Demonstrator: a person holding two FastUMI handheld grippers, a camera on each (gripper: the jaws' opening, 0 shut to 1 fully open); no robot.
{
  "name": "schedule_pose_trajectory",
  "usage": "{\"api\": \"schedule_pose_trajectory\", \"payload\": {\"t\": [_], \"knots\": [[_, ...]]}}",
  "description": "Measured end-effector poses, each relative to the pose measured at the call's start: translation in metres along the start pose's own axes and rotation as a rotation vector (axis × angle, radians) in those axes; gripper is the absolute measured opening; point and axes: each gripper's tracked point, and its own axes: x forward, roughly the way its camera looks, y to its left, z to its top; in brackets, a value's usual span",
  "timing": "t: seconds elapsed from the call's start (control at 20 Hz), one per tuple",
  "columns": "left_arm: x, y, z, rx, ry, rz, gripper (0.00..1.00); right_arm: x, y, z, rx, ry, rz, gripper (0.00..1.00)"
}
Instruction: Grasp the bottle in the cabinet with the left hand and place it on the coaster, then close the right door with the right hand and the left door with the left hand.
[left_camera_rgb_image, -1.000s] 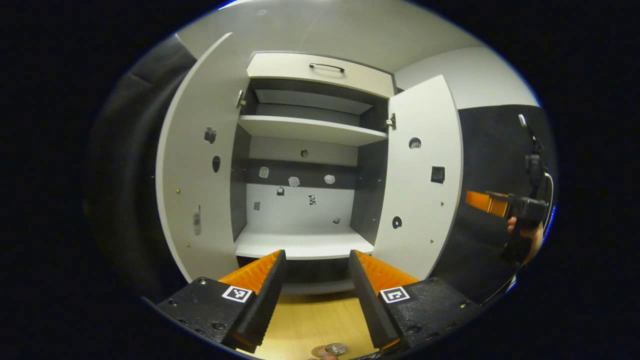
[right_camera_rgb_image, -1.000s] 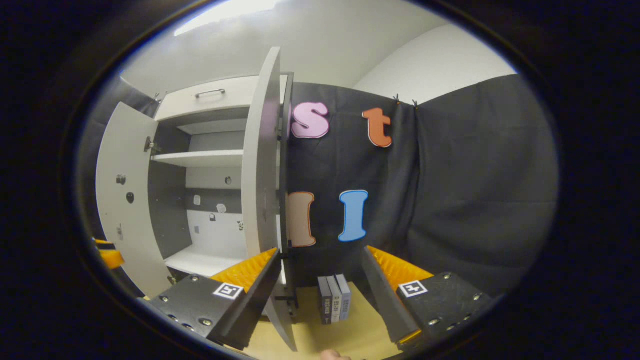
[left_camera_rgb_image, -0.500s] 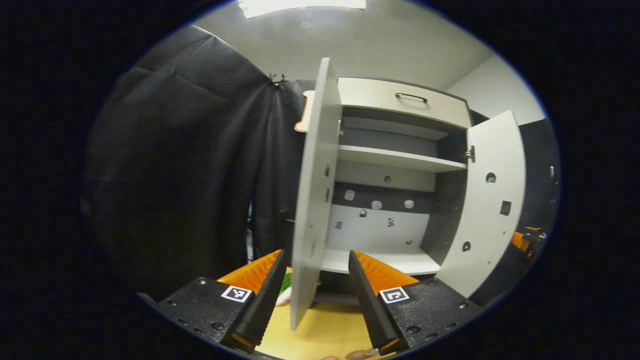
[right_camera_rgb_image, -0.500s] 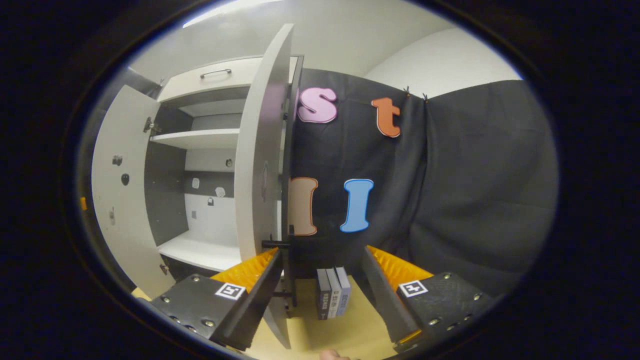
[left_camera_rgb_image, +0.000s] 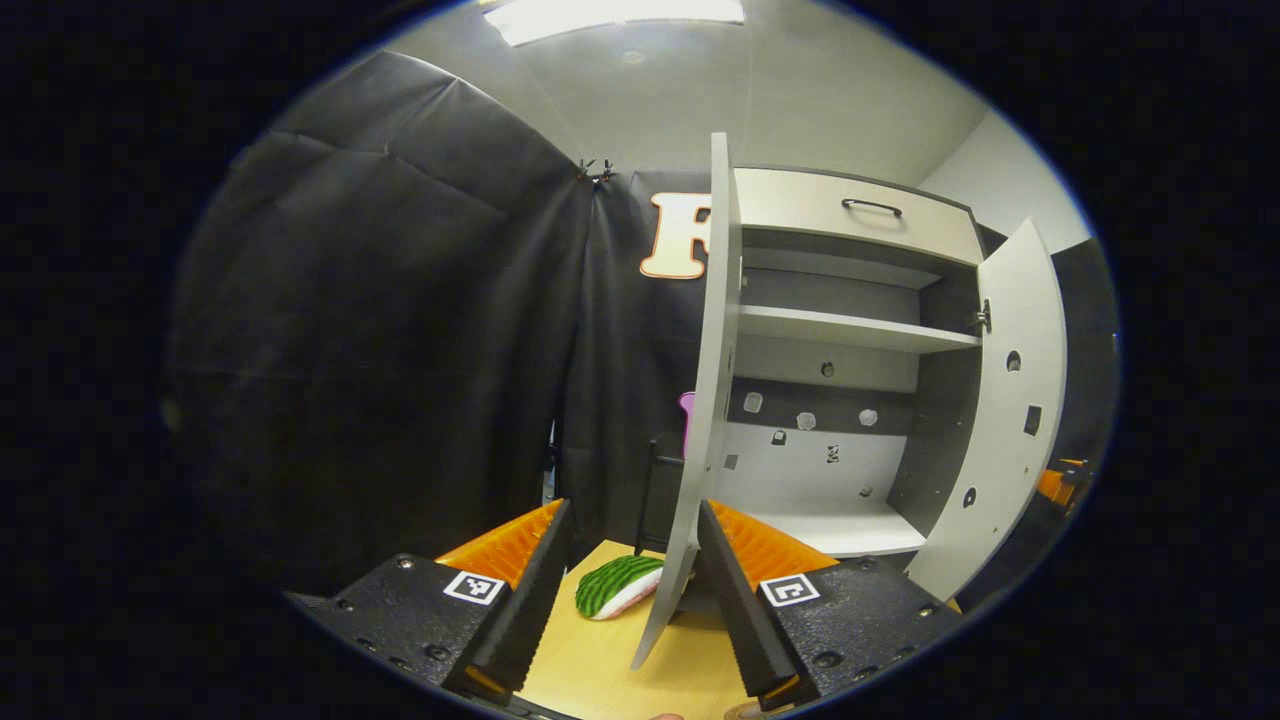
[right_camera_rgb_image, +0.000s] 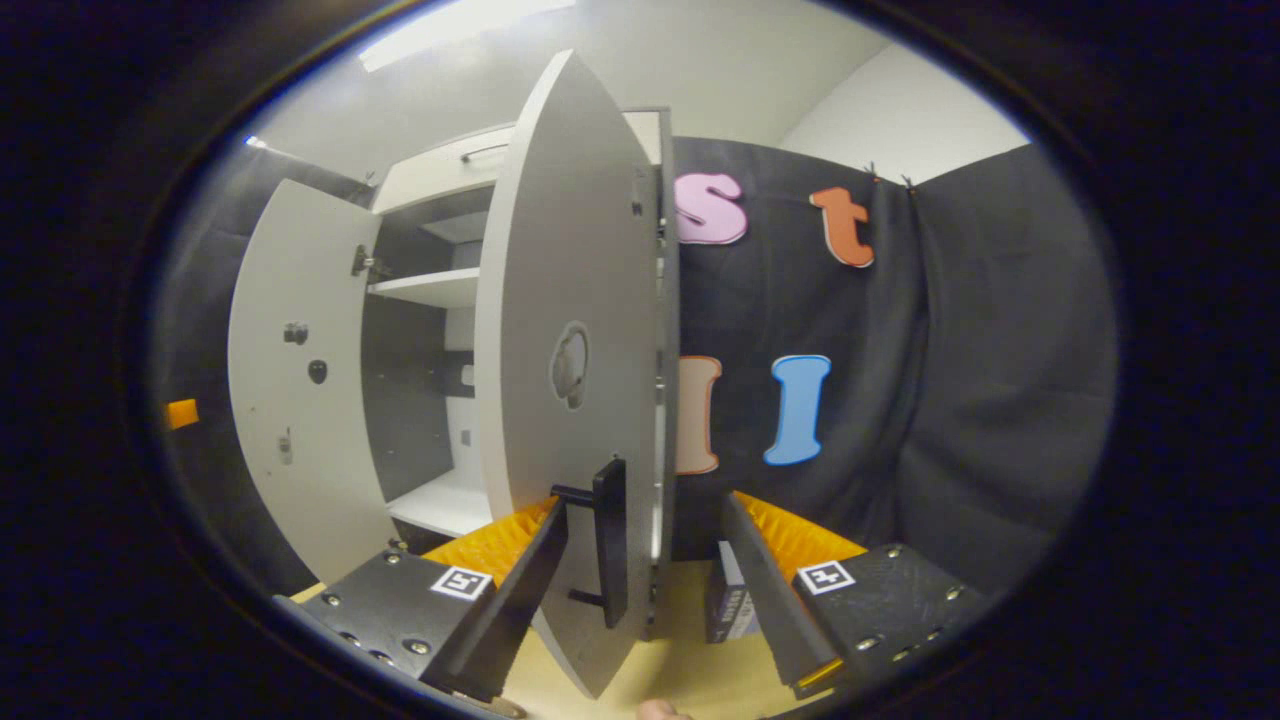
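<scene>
Item, left gripper (left_camera_rgb_image: 628, 585): my jaws stand apart and empty. The left door (left_camera_rgb_image: 700, 400) stands edge-on straight ahead, its long axis upright, its lower edge between my two fingers and close to the right one. A green striped toy (left_camera_rgb_image: 618, 586) lies on the worktop (left_camera_rgb_image: 590, 665) just left of that edge.

Item, cabinet (left_camera_rgb_image: 850, 400): open, lying to the right of the left door in the left gripper view. Its lower shelf (left_camera_rgb_image: 835, 528) carries no bottle that I can see; bottle and coaster I cannot place from here.

Item, right door (right_camera_rgb_image: 560, 400): upright, swung part-way, its outer face toward my right gripper (right_camera_rgb_image: 640, 590). Its handle (right_camera_rgb_image: 608, 540) runs vertical, between the fingers and nearer the left one. The jaws there are apart, clamped on nothing.

Item, books (right_camera_rgb_image: 728, 600): upright on the worktop, just left of the right finger.

Judgement: the right gripper is the nearer one to the right door, which lies ahead and slightly left of its jaws; pushing that face leftward should shut it. The left door then falls to my left gripper.
</scene>
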Motion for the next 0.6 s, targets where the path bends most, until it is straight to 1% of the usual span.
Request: {"api": "schedule_pose_trajectory", "payload": {"t": [0.1,0.15,0.2,0.25,0.3,0.35,0.45,0.5,0.55,0.6], "knots": [[0.0,0.002,-0.006,0.004,0.007,-0.002,0.78,0.01,0.022,-0.001,-0.005,0.001,0.041,0.95],[-0.002,0.005,-0.007,0.011,0.011,0.003,0.78,0.017,0.032,0.0,-0.008,0.001,0.062,0.93],[-0.003,0.011,-0.009,0.018,0.013,0.015,0.78,0.023,0.044,-0.001,-0.008,0.005,0.087,0.95],[-0.005,0.016,-0.01,0.026,0.017,0.029,0.78,0.029,0.054,-0.004,-0.009,0.013,0.116,0.95],[-0.007,0.023,-0.011,0.033,0.019,0.045,0.78,0.034,0.067,-0.005,-0.013,0.017,0.145,0.93],[-0.009,0.028,-0.012,0.038,0.019,0.061,0.78,0.042,0.076,-0.005,-0.019,0.017,0.159,0.96],[-0.012,0.038,-0.013,0.033,0.018,0.09,0.78,0.055,0.091,-0.004,-0.05,0.012,0.179,0.96],[-0.013,0.041,-0.013,0.026,0.018,0.099,0.78,0.061,0.098,-0.004,-0.061,0.01,0.191,0.93],[-0.013,0.044,-0.013,0.019,0.017,0.107,0.78,0.063,0.102,-0.005,-0.065,0.013,0.203,0.93],[-0.013,0.044,-0.012,0.015,0.015,0.115,0.78,0.068,0.106,-0.006,-0.069,0.018,0.21,0.98]]}}
